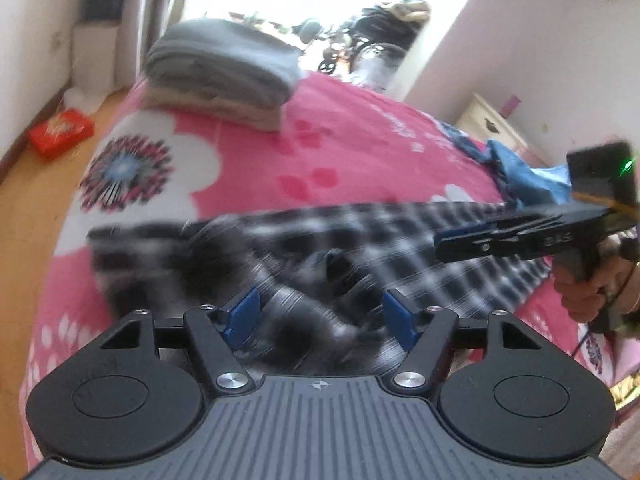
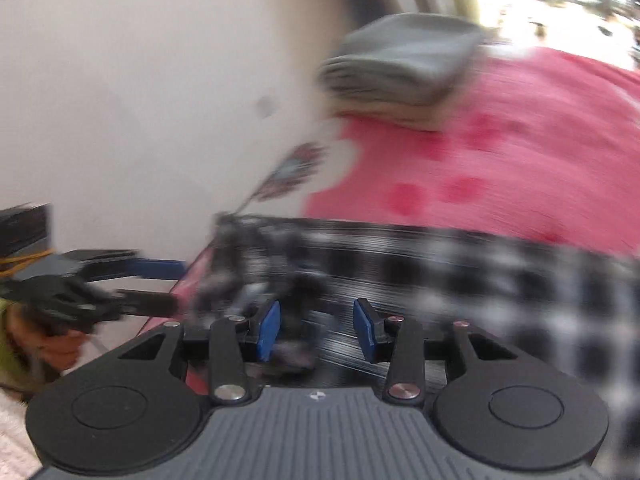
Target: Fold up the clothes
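Note:
A black-and-white checked garment (image 1: pixel 400 240) lies spread across the pink flowered bedspread (image 1: pixel 340 140), bunched at its near left part. My left gripper (image 1: pixel 322 316) hovers open just above the bunched folds, blue pads wide apart. My right gripper (image 1: pixel 442 246) comes in from the right over the cloth, held in a hand. In the right wrist view, the right gripper (image 2: pixel 317 328) is open above the checked garment (image 2: pixel 480 272). The left gripper (image 2: pixel 160 284) shows at the left by the cloth's corner, fingers apart. Both views are blurred by motion.
A folded grey pile (image 1: pixel 224 76) sits at the bed's far left corner, also in the right wrist view as the grey pile (image 2: pixel 400 64). Crumpled blue clothing (image 1: pixel 516 168) lies at the far right. A red box (image 1: pixel 60 132) is on the wooden floor, a white nightstand (image 1: pixel 492 124) by the wall.

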`<control>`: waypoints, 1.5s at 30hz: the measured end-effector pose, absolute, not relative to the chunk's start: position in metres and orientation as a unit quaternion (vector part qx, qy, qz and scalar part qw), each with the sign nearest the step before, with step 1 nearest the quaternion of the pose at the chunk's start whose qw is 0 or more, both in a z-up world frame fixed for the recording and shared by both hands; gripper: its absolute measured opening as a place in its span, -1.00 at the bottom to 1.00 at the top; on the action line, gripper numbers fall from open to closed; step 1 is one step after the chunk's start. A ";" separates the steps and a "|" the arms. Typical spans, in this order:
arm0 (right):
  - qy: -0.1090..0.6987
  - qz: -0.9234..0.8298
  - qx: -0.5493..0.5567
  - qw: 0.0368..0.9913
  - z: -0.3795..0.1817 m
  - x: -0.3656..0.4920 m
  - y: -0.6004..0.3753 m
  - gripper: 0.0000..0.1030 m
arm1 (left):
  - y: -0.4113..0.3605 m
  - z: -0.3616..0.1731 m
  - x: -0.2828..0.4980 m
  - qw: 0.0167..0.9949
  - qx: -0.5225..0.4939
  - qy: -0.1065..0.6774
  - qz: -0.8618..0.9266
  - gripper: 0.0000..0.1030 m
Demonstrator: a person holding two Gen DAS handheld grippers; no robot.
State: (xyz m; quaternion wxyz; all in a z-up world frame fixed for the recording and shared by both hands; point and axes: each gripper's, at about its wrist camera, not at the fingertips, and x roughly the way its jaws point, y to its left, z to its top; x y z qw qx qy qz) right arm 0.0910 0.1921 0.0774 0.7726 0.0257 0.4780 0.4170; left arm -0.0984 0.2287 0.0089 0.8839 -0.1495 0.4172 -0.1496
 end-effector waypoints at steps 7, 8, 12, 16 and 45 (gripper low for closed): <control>0.509 0.469 -0.001 0.722 0.046 0.101 0.280 -0.17 | 0.221 -0.018 -0.116 0.868 -0.124 0.446 -0.180 0.33; 0.517 0.468 -0.006 0.717 0.039 0.101 0.288 -0.17 | 0.219 -0.023 -0.117 0.866 -0.119 0.451 -0.183 0.33; 0.506 0.449 -0.055 0.734 0.018 0.097 0.307 -0.17 | 0.222 -0.039 -0.122 0.855 -0.125 0.469 -0.186 0.32; 0.515 0.444 -0.047 0.732 0.004 0.105 0.314 -0.05 | 0.224 -0.047 -0.124 0.849 -0.129 0.476 -0.190 0.32; 0.537 0.415 0.057 0.732 0.032 0.069 0.247 -0.80 | 0.250 -0.005 -0.107 0.895 -0.149 0.384 -0.171 0.31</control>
